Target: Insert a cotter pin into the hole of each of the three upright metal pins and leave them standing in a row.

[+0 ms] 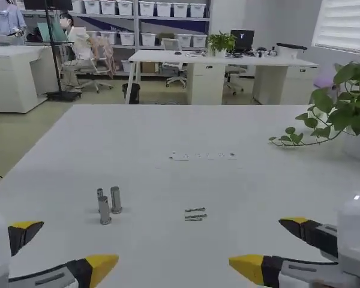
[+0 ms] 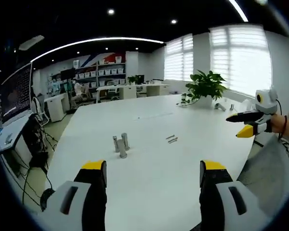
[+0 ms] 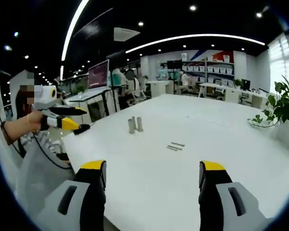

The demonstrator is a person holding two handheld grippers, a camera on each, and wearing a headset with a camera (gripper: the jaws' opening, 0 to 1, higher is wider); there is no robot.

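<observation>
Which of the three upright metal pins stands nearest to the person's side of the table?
The front pin: in the head view it stands lowest in the cluster, ahead of the right pin and the rear pin.

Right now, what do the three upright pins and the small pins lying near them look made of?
Upright pins: probably steel, matte grey with a soft sheen along their sides. Cotter pins: likely thin metal, grey with slight glints, though too small to be sure.
</observation>
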